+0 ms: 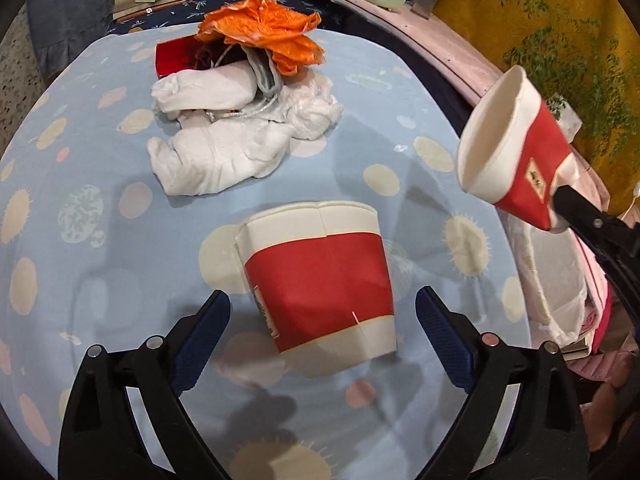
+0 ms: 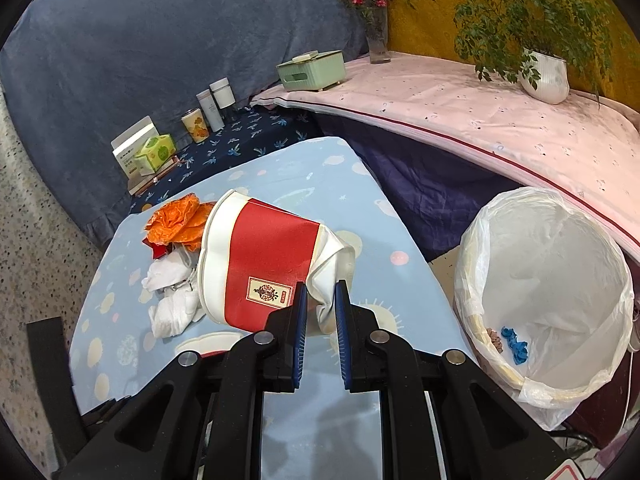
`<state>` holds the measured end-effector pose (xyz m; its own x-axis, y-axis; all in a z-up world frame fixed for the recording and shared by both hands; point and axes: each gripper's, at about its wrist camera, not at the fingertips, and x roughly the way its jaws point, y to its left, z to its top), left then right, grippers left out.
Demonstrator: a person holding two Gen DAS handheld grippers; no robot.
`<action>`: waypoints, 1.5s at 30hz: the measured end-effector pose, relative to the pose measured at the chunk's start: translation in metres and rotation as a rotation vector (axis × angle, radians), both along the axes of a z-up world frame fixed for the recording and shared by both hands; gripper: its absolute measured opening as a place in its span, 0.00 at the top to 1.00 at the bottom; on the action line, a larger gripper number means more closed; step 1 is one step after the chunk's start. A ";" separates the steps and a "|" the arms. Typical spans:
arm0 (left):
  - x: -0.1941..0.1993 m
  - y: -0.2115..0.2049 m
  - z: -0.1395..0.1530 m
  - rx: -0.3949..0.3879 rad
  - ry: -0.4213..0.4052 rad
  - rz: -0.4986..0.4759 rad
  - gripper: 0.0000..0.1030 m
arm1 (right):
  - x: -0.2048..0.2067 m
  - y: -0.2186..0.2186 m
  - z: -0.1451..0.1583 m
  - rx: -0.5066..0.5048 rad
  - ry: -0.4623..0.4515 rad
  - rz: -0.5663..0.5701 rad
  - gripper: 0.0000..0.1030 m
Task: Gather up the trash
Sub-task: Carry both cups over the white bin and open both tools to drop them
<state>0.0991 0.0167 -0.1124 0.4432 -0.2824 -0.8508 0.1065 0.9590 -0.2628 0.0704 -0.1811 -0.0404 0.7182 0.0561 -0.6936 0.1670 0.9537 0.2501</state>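
- Red-and-white paper cup (image 2: 268, 268) is pinched at its crumpled base end by the right gripper (image 2: 321, 300); it is held off the table, tilted, its open mouth pointing away from the fingers.
- A second red-and-white cup (image 1: 320, 280) lies on the blue spotted tablecloth (image 1: 80, 240), directly ahead of the left gripper (image 1: 323, 312) and between its fingers, which stand wide apart and touch nothing.
- Beyond that cup lie crumpled white tissues (image 1: 224, 152), and farther still an orange crumpled wrapper (image 1: 264, 32) beside a red box (image 1: 172, 56).
- To the right of the right gripper stands a bin lined with a white bag (image 2: 548, 280), with a blue scrap (image 2: 514, 340) at its bottom.
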 end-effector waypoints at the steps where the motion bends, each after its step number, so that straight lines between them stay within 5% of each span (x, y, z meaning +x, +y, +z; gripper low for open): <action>1: 0.001 -0.002 -0.002 0.008 0.002 -0.001 0.14 | 0.000 -0.001 -0.001 0.001 0.002 -0.002 0.87; 3: 0.003 -0.006 -0.004 0.026 -0.003 -0.006 0.19 | -0.001 -0.002 -0.003 0.003 0.004 -0.005 0.87; 4: 0.003 -0.008 -0.004 0.033 -0.004 -0.013 0.29 | -0.002 -0.002 -0.003 0.003 0.005 -0.005 0.87; 6: 0.004 -0.011 -0.005 0.041 0.002 -0.032 0.31 | -0.002 -0.004 -0.004 0.006 0.005 -0.008 0.87; 17: -0.002 -0.035 0.036 0.056 -0.108 -0.079 0.32 | -0.005 -0.025 0.008 0.017 -0.033 -0.051 0.87; 27: 0.002 -0.100 0.081 0.029 -0.209 -0.197 0.32 | -0.019 -0.078 0.033 0.021 -0.097 -0.160 0.87; 45: -0.015 -0.218 0.105 0.014 -0.280 -0.426 0.32 | -0.065 -0.186 0.035 0.036 -0.125 -0.395 0.87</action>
